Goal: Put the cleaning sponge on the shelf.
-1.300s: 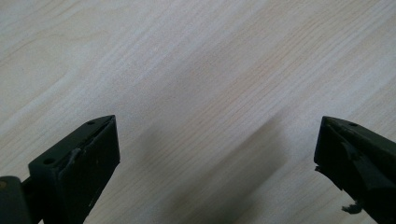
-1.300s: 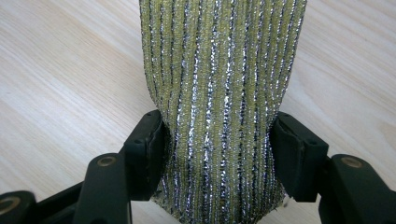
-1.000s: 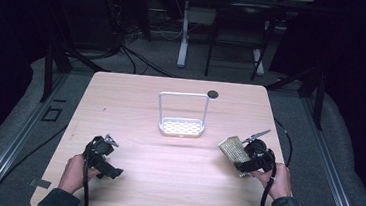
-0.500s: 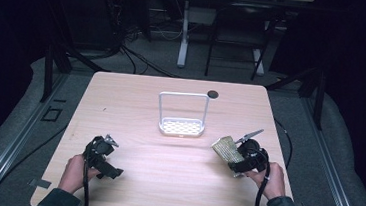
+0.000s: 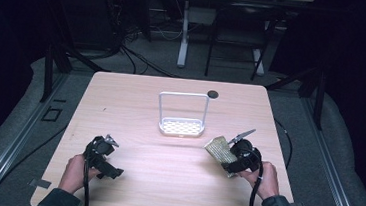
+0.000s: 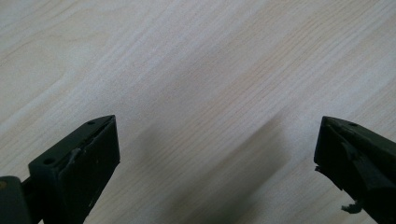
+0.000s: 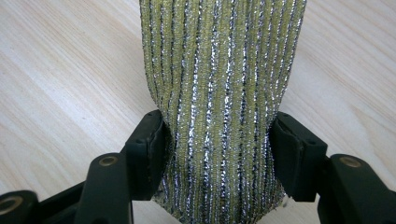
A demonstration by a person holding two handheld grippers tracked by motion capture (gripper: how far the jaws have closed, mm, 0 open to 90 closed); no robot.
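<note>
A yellow-and-silver scrub sponge [image 5: 220, 149] hangs just above the wooden table [image 5: 135, 104], right of centre. My right gripper [image 5: 230, 159] is shut on the sponge [image 7: 219, 84]; in the right gripper view both jaws squeeze its lower part and pinch it narrow. A white wire sponge holder [image 5: 182, 115] with a perforated base stands at the table's middle, up and to the left of the sponge. My left gripper [image 5: 108, 156] rests low at the front left, held by a hand. In the left gripper view its jaws stand wide apart over bare wood, with nothing between them [image 6: 217, 154].
A small dark round disc [image 5: 213, 94] lies on the table behind the holder. Cables trail from both grippers toward the front edge. Dark floor, table legs and cables lie beyond the far edge.
My right gripper has carried the sponge a little to the left, closer to the holder. The left gripper has stayed in place.
</note>
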